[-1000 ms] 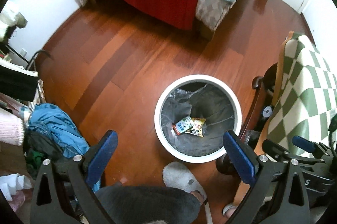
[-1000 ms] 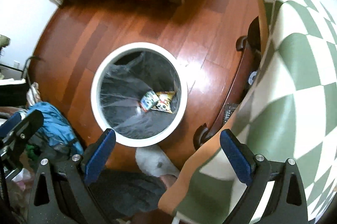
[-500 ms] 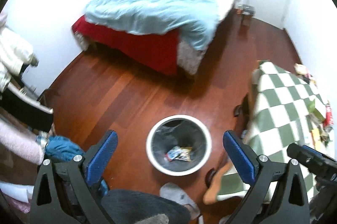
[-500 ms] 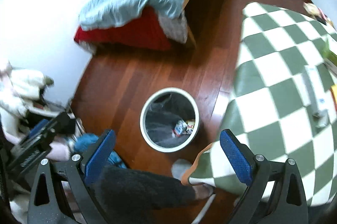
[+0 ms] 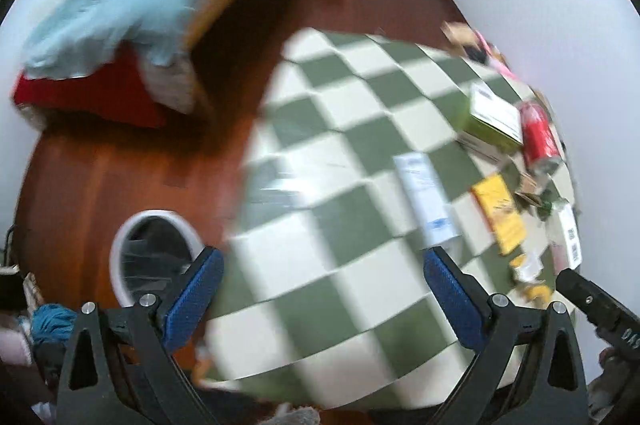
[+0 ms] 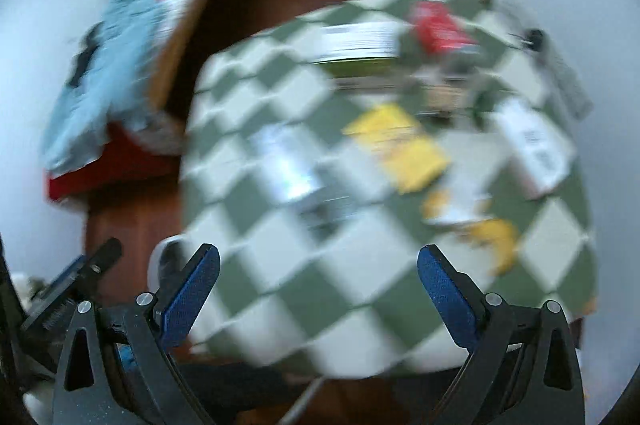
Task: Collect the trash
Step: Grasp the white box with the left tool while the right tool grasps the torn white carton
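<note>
Both views are blurred by motion. A table with a green and white checked cloth (image 5: 344, 161) fills the middle of each view (image 6: 256, 265). Litter lies along its far right side: a yellow packet (image 5: 500, 217), a white flat box (image 5: 424, 197), a red can (image 5: 538, 135) and a green box (image 5: 490, 119). The yellow packet (image 6: 400, 145) and red can (image 6: 438, 27) also show in the right wrist view. The white round bin (image 5: 154, 257) stands on the floor left of the table. My left gripper (image 5: 322, 289) and right gripper (image 6: 318, 285) are open and empty above the table's near edge.
A bed with a light blue duvet (image 5: 120, 1) and red base stands at the back left on the red-brown wood floor (image 5: 100, 185). White walls close the room behind and to the right. Blue clothing (image 5: 50, 319) lies on the floor at lower left.
Both grippers have swung up and to the right, away from the bin and over the checked table. The bin has slid to the lower left of both views. Both stay open.
</note>
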Tool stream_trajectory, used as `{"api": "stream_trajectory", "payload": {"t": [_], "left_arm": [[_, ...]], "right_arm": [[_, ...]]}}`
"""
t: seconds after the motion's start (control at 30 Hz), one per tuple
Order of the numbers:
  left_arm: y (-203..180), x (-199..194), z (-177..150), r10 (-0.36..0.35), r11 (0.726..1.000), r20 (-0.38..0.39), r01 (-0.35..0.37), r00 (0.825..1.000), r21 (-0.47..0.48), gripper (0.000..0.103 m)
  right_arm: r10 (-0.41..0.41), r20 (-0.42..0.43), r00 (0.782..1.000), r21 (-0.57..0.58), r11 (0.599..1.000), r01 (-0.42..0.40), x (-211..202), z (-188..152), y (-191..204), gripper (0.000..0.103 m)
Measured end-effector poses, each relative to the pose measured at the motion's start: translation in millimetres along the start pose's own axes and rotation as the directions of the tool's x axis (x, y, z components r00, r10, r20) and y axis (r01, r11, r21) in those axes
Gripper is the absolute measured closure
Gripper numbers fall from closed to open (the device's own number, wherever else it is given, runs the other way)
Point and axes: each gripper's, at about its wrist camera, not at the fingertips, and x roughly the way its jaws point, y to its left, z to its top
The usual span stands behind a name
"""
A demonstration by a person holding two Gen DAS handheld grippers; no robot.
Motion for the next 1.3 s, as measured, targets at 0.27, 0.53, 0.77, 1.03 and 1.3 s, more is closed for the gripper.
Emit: {"api": "stream_trajectory", "payload": {"t": [0.27,0.53,0.77,1.03,1.3], "left_arm": [[-87.6,94.5,25.8,0.009,0.999,-0.193,-0.002,0.981,0.036,0.002],[-103.8,123.5,26.5,-0.022,0.999,-0.197,0.027,0.980,0.023,0.058],[-103.8,118.5,16.9,-0.028,0.998,-0.158,0.038,0.987,0.059,0.068],[-108.2,87.9,4.9,-0.006,0.992,-0.083,0.016,0.997,0.128,0.070],[-101.4,21.6,-8.7,-0.024,0.986,0.049,0.016,0.999,0.166,0.071]], "right_arm": [[-0.214,-0.090,0.973,0.060,0.974,0.220,45.1,55.0,-125.1,0.003],[-0.249,-0.146,0.957,-0.034,0.968,0.247,82.1,78.0,-157.8,0.009],[-0.217,-0.162,0.963,-0.020,0.976,0.217,102.4,80.8,-173.0,0.036],[-0.202,-0.118,0.972,0.015,0.979,0.205,91.7,66.8,-157.6,0.045],[-0.154,0.008,0.988,0.035,0.988,0.153,39.9,48.9,-124.7,0.047]]}}
